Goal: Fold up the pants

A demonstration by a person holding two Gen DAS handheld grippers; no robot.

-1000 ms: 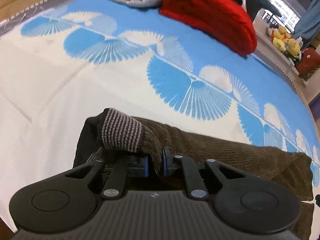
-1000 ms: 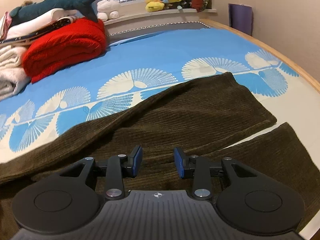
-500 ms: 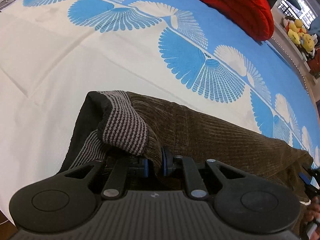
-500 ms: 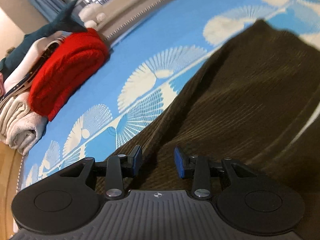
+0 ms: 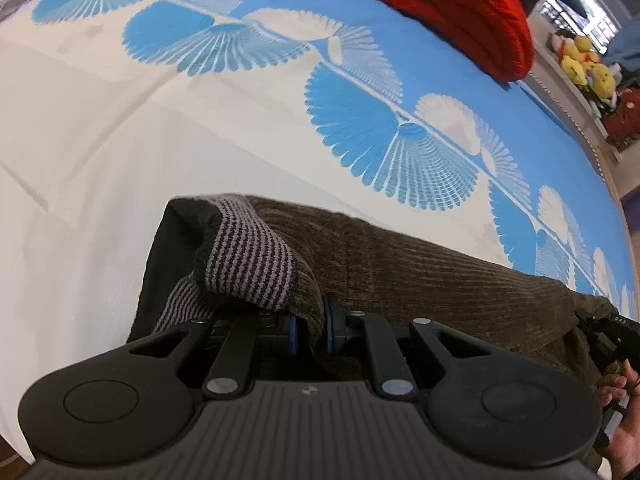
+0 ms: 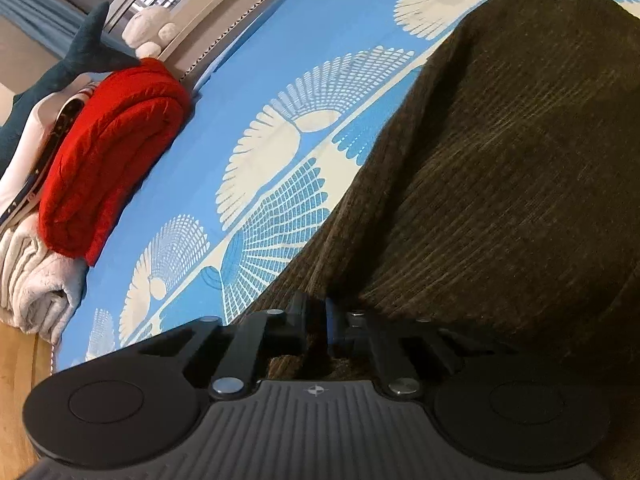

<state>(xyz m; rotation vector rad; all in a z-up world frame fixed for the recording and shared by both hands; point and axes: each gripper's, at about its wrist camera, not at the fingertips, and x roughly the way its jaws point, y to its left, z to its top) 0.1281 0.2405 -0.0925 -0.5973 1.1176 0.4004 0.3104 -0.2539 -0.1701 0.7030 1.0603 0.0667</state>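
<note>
Dark brown corduroy pants (image 5: 440, 280) lie across the bed, their striped grey waistband lining (image 5: 252, 264) turned up at the left end. My left gripper (image 5: 310, 328) is shut on a fold of fabric just below that lining. In the right wrist view the pants (image 6: 500, 160) fill the right half. My right gripper (image 6: 318, 320) is shut on a pinch of corduroy at the leg's upper edge. The right gripper (image 5: 604, 332) and a hand (image 5: 624, 400) show at the left wrist view's right edge.
The bed cover (image 5: 160, 120) is white with blue fan shapes. A folded red blanket (image 6: 108, 152) and a pale fleece blanket (image 6: 36, 292) lie at the far side, with a shark plush (image 6: 80, 52) behind. Yellow plush toys (image 5: 580, 64) sit on a ledge. The wooden bed edge (image 6: 20, 400) is at lower left.
My right gripper dropped toward the pants, rolled, and its jaws went from open to shut on the corduroy. The left gripper kept its grip and tilted slightly downward.
</note>
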